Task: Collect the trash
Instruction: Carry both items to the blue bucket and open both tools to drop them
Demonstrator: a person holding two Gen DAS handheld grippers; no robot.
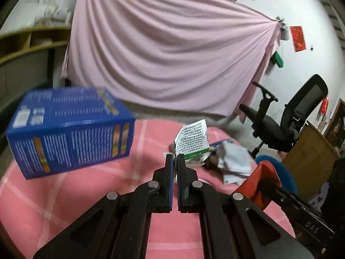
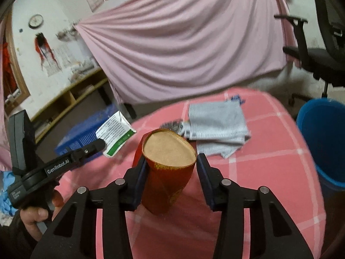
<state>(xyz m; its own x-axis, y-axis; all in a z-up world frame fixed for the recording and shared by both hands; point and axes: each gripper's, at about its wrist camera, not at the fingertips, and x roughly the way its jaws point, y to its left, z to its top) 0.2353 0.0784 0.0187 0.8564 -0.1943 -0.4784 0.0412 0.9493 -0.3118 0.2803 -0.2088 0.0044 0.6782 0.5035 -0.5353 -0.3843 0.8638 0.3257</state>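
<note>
My left gripper (image 1: 175, 156) is shut on a white and green printed wrapper (image 1: 192, 138), which stands up from its fingertips above the pink checked table (image 1: 86, 194). My right gripper (image 2: 171, 160) is shut on a red paper cup (image 2: 170, 181), squeezed to an oval, its brown inside facing me. In the right wrist view the left gripper (image 2: 101, 144) holds the wrapper (image 2: 115, 133) at the left, with a hand (image 2: 32, 215) on its handle. The left wrist view shows the cup (image 1: 263, 177) at the right. Crumpled grey paper or cloth (image 2: 217, 125) lies on the table behind the cup.
A blue printed box (image 1: 69, 131) stands on the table's left side. A blue bucket (image 2: 323, 138) sits off the table's right edge. A black office chair (image 1: 291, 125) is behind it. A pink sheet (image 2: 194, 43) hangs across the back wall, with low shelves (image 2: 71, 95) to its left.
</note>
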